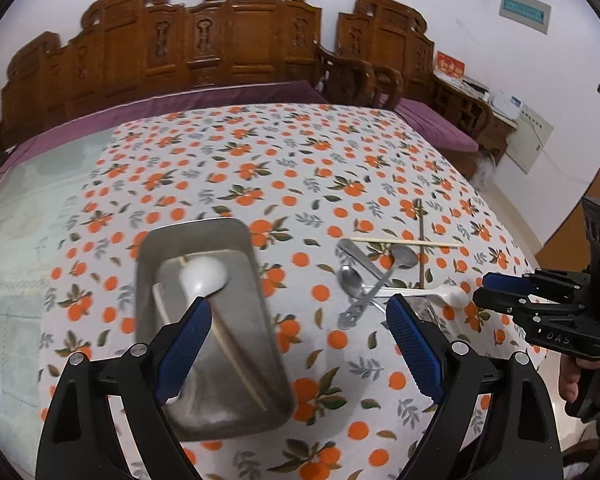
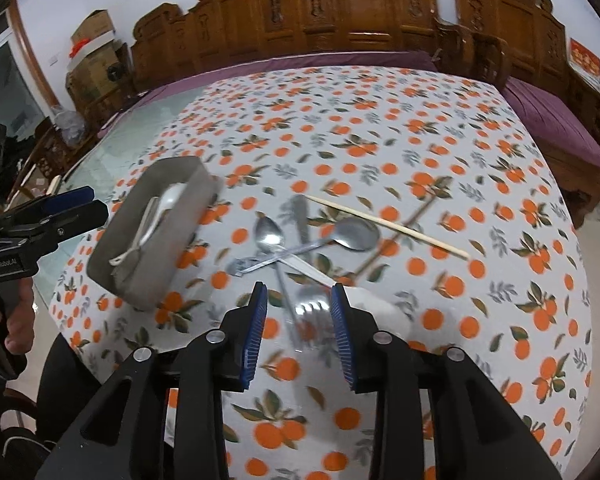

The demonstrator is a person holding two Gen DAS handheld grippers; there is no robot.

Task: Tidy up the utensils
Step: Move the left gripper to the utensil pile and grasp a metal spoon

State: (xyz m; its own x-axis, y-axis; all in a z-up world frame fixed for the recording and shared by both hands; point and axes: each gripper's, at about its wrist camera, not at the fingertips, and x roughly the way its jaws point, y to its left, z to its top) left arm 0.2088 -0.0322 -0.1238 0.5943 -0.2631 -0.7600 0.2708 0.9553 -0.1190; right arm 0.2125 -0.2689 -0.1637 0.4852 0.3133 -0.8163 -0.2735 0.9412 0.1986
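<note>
My metal tray (image 1: 204, 320) holds a white spoon (image 1: 202, 276) and chopstick; spoons (image 2: 284, 236) wait at two o'clock. Both grippers spread, empty: left gripper (image 1: 300, 348), right gripper (image 2: 298, 332).

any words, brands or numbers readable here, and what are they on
"DAS" on the right gripper body, left wrist view.
"GenRobot.AI", small and soft, on the left gripper body, right wrist view.
Red wall sign and white wall panel: too blurred to read.
</note>
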